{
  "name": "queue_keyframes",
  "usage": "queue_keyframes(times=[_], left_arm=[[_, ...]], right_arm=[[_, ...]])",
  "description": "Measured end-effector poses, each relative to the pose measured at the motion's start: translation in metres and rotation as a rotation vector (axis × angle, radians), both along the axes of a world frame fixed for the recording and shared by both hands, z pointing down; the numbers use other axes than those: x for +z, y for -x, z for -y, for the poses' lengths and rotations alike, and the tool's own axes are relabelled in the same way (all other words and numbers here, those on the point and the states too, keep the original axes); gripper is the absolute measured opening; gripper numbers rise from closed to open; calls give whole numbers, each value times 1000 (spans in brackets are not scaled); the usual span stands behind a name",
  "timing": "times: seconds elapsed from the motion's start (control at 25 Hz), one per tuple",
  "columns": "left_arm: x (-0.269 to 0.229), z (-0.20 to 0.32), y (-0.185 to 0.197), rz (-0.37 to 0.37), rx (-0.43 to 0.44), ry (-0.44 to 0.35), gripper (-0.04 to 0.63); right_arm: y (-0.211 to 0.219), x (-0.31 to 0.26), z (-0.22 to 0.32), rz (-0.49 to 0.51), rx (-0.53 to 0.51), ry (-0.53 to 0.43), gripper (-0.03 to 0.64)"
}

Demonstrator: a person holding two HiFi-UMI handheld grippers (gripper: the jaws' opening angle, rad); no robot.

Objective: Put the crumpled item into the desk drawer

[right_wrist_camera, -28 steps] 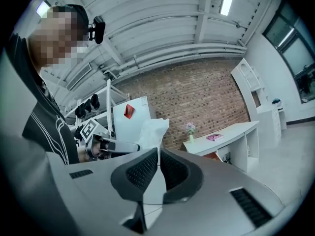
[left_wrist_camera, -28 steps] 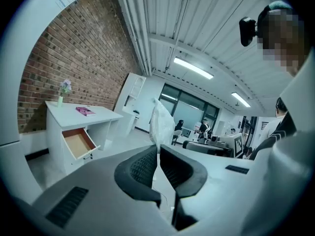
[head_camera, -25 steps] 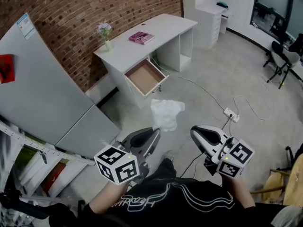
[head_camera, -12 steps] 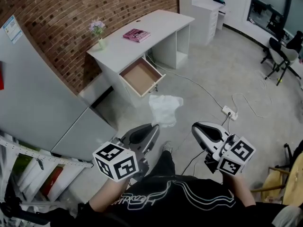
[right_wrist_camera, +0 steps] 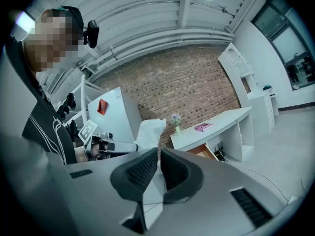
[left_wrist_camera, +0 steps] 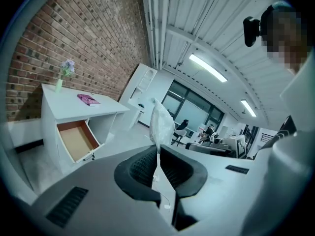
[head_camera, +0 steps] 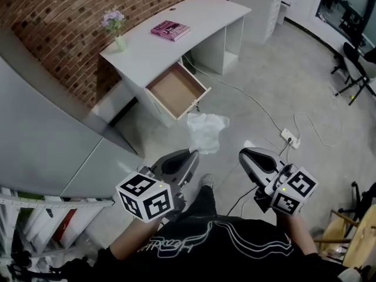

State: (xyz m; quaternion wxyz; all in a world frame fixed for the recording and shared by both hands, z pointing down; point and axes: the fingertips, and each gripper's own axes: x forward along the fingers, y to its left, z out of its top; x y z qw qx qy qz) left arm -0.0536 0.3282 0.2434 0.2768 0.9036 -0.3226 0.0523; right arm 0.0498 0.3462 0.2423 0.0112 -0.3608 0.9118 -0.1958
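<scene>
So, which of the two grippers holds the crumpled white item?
The left gripper: its jaws pinch the crumpled white item, while the right gripper has nothing between its jaws.

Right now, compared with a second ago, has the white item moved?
Yes. In the head view the item, pinched by the left gripper, now hangs closer to the front of the open drawer.

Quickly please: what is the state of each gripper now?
Left gripper: closed on the crumpled white item.
Right gripper: closed, holding nothing.
</scene>
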Motion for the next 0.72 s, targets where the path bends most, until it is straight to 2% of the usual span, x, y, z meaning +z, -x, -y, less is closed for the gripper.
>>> queue_keyframes(times=[0.36,0.48,0.6,0.72], left_arm=[[30,164,19,20,-20,74,35],[38,206,27,23,-19,71,35],[53,237,37,42,-24,69,35],[70,258,45,60,-47,90,35]], right_arm=[[15,20,160,-10,6,101,51],[21,28,196,-4,19,150,51],[29,41,221,-40,14,178,51],[30,51,240,-68,-5,172,51]])
